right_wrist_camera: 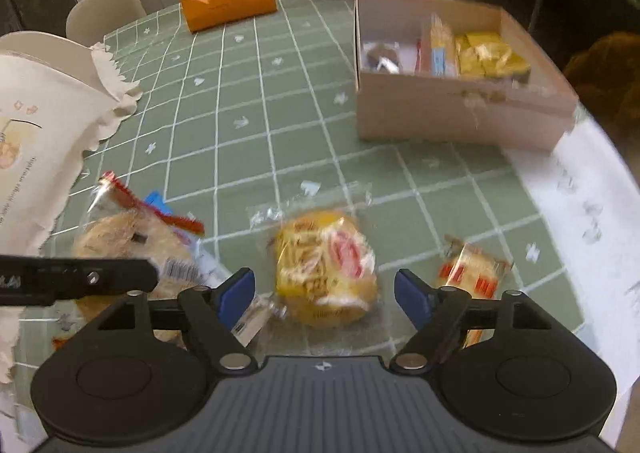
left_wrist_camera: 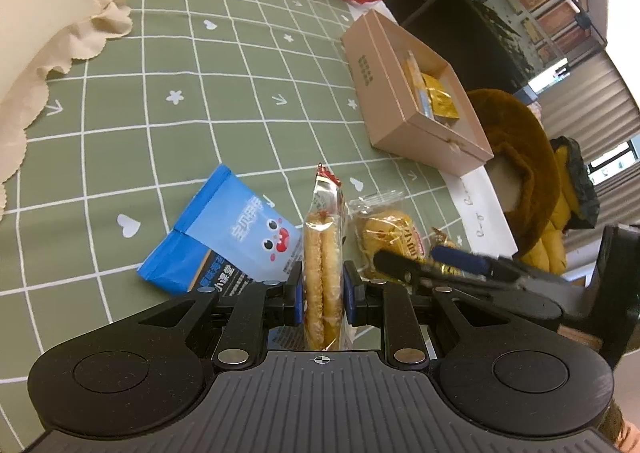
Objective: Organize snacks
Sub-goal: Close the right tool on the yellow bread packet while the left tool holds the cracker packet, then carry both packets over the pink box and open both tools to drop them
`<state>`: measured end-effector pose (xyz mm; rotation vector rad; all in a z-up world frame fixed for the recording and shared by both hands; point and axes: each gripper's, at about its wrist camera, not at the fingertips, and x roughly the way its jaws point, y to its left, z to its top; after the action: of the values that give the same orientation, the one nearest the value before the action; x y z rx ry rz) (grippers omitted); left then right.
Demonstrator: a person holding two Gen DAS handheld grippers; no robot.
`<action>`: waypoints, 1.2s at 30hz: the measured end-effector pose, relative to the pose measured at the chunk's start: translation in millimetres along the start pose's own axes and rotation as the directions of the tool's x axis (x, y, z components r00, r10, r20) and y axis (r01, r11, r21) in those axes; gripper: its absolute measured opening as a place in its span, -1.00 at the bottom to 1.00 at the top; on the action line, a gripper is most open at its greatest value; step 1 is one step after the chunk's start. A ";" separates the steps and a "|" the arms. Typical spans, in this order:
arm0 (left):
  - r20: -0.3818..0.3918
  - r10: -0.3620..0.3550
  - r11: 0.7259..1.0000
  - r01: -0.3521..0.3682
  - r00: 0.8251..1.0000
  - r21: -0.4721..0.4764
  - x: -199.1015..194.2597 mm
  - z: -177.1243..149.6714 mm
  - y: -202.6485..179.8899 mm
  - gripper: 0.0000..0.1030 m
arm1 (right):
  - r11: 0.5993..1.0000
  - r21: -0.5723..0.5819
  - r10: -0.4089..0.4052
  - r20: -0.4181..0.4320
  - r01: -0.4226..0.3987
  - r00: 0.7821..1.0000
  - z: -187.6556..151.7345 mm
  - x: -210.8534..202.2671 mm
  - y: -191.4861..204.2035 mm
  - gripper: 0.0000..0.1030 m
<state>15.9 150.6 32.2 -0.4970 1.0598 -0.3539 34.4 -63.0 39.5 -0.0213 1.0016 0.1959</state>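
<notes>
Roughly midway, judging by contents: the cardboard box (right_wrist_camera: 460,113) already holds yellow packets, a blue-labelled stick pack and something dark; four snacks lie outside it on the green grid tablecloth (left_wrist_camera: 160,93). Nearest the box, well short of its front wall, the yellow cake packet (right_wrist_camera: 326,273) lies between the spread jaws of the right gripper (right_wrist_camera: 324,293), untouched. Farther from the box, the left gripper (left_wrist_camera: 322,295) pinches the sandwich biscuit pack (left_wrist_camera: 323,277) on edge. Beyond it lies the blue pouch (left_wrist_camera: 236,237) with Chinese print, unreadable. Small orange wafer packet (right_wrist_camera: 472,269) lies below the box. Box side print illegible.
</notes>
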 end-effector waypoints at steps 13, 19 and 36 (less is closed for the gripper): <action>0.013 0.026 0.999 -0.026 1.000 -0.031 -9.7 -9.7 7.7 -0.55 | 0.996 -0.086 -0.005 -0.047 0.001 0.999 24.1 32.2 15.8 0.44; 0.010 0.018 0.999 -0.017 1.000 -0.028 -5.9 -9.8 3.9 -0.55 | 0.998 -0.052 0.032 -0.036 -0.034 0.999 17.8 5.2 5.1 0.19; -0.049 -0.068 0.967 0.078 0.996 0.241 24.2 24.1 -114.8 -0.56 | 0.993 0.117 -0.028 0.171 0.008 0.985 21.7 -123.0 -79.6 0.01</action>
<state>43.8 47.6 86.7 -0.3106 1.0225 -0.5536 2.0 -157.8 148.6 0.0910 0.8384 0.1205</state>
